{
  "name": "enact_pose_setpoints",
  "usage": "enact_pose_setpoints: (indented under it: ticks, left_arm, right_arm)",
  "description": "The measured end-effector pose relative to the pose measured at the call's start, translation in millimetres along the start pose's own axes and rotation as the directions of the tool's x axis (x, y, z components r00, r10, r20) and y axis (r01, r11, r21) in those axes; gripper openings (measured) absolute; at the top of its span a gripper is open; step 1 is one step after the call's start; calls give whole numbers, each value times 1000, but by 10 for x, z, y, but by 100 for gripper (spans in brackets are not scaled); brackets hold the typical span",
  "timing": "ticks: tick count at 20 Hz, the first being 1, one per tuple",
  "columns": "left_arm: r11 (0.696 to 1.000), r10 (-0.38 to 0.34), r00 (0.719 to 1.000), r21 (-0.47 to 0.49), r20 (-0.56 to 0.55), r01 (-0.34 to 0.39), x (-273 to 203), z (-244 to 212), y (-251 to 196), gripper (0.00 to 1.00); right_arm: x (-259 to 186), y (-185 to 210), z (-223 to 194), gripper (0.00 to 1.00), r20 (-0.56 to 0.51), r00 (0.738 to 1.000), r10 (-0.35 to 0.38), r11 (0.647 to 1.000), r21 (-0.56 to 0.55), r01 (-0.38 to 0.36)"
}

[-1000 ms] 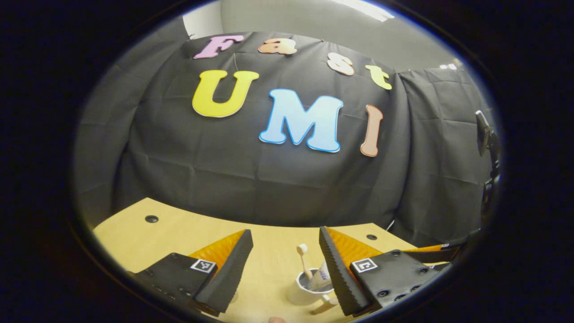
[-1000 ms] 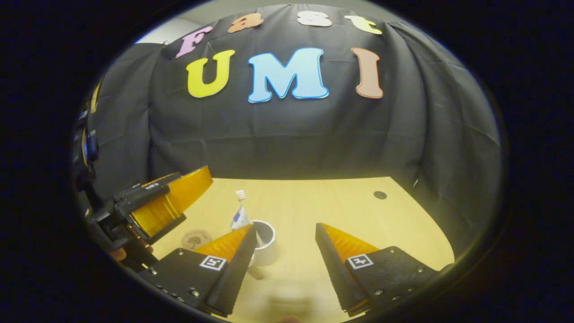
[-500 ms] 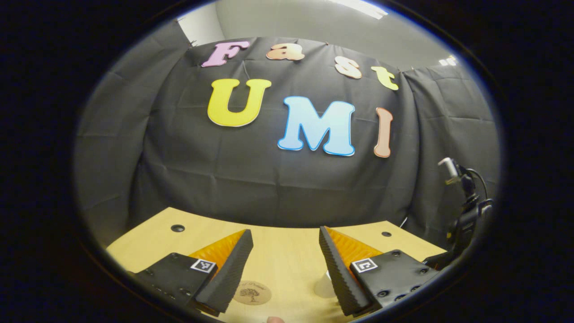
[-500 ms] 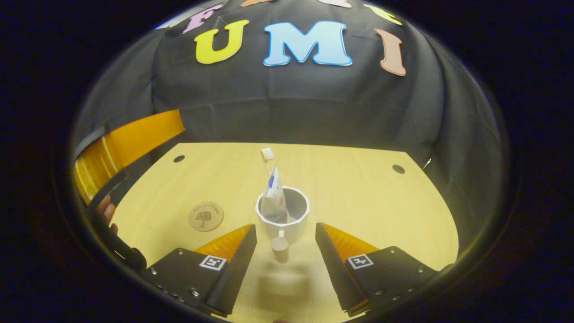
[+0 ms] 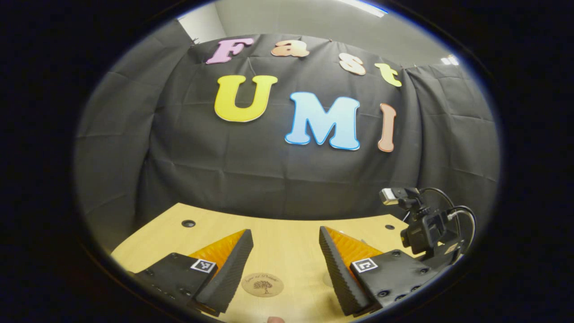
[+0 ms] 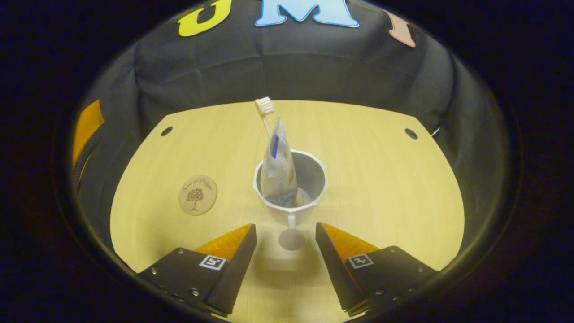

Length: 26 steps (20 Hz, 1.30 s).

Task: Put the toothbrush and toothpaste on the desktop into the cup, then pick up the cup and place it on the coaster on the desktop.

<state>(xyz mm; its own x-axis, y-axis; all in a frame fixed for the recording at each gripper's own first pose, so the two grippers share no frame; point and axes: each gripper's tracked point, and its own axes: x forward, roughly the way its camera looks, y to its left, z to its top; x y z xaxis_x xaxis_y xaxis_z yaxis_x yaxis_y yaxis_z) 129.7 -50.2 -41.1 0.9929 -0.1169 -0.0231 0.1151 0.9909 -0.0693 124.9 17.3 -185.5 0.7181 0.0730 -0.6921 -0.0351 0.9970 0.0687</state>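
Observation:
A white cup [image 6: 314,179] stands mid-table in the right gripper view, holding a toothpaste tube [image 6: 279,172] and a toothbrush [image 6: 264,107] with its head up. The cup's handle [image 6: 291,238] points at me and lies between the fingers of my right gripper [image 6: 285,229], which is open and not touching it. A round wooden coaster [image 6: 197,195] lies on the table left of the cup. In the left gripper view the coaster [image 5: 263,284] sits low between the fingers of my open, empty left gripper [image 5: 285,235].
The wooden table [image 6: 381,179] has small dark holes near its far corners [image 6: 410,133]. The right gripper's body with camera and cables [image 5: 426,226] rises at the right of the left gripper view. A part of the left gripper [image 6: 87,130] shows at the left edge.
My right gripper has moved forward and tilted down, bringing the cup's handle between its fingers. The left gripper has drawn away from the cup; the coaster now lies between its fingers.

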Motion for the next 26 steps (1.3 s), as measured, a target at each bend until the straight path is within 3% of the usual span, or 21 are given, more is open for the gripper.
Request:
enact_pose_setpoints:
  ticks: [5, 6, 7, 9, 12, 13, 14, 15, 20, 26]
  left_arm:
    - [999, 30, 999, -15, -21, -30, -51, -70, 196, 94]
    - [999, 35, 999, -16, -25, -35, -61, -83, 229, 89]
    - [999, 40, 999, -17, -26, -40, -80, -81, 258, 94]
    - [999, 46, 998, -23, -31, -46, -100, -106, 302, 94]
    - [998, 48, 998, -26, -47, -49, -119, -148, 332, 94]
    - [998, 49, 998, -26, -49, -50, -133, -152, 342, 94]
    - [998, 50, 997, -27, -52, -51, -143, -165, 347, 94]
    - [998, 52, 997, -27, -54, -53, -149, -176, 364, 94]
    - [998, 57, 997, -35, -61, -59, -186, -190, 414, 94]
    - [996, 74, 995, -40, -69, -77, -276, -202, 545, 94]
  right_arm:
    - [120, 8, -27, 83, -67, 998, -5, 1000, 0, 5]
    - [133, 7, -16, 83, -73, 997, -4, 1000, 1, 4]
    - [142, 15, -18, 83, -80, 997, -6, 1000, 2, 6]
    - [183, 2, -23, 83, -98, 995, -13, 1000, 0, 13]
    - [231, -35, -39, 69, -116, 993, -26, 1000, 7, 27]
    - [248, -31, -46, 51, -121, 992, -22, 1000, 11, 24]
    - [219, -79, -46, 51, -123, 991, -46, 999, 12, 48]
    - [189, -61, -57, 31, -132, 991, -40, 999, 20, 43]
    - [242, -50, -59, 22, -128, 991, -39, 999, 24, 42]
    - [164, -4, 14, 22, -79, 996, -30, 999, 8, 31]
